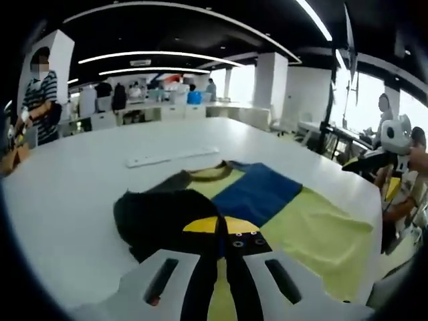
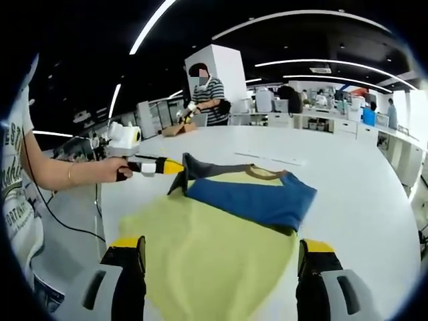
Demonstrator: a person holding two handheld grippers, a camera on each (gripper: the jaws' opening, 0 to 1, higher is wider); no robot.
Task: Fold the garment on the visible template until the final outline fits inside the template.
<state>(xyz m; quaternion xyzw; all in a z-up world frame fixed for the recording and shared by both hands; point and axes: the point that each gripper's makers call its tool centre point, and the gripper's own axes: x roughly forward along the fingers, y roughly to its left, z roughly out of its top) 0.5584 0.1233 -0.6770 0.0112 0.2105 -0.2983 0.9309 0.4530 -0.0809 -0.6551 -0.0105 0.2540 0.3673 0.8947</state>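
Two grippers work one T-shirt (image 2: pixel 221 234) spread on a white counter (image 2: pixel 361 200) in an open-plan office. Nearest me in the right gripper view, my right gripper (image 2: pixel 221 267) stands with its jaws wide apart and nothing between them, poised above the yellow hem end of the shirt. Past the yellow body lies the blue panel, folded across the chest, then the tan collar. At the shirt's far left corner my left gripper (image 2: pixel 175 166) appears pinched shut on the dark sleeve (image 2: pixel 200 168). In the left gripper view, the jaws of the left gripper (image 1: pixel 221 244) sit close together with that black sleeve (image 1: pixel 160 221) bunched just in front of them; the yellow and blue cloth runs away to the right.

I judge the shirt light, limp and prone to wrinkling, so it should be taken at an edge or a corner, hem or sleeve seam, not mid-panel.

Beyond the shirt a thin white strip (image 1: pixel 172 157) lies flat on the counter. I cannot make out any template outline. Farther off, a person in a striped top (image 2: pixel 210 93) stands by the counter's end, with desks behind.
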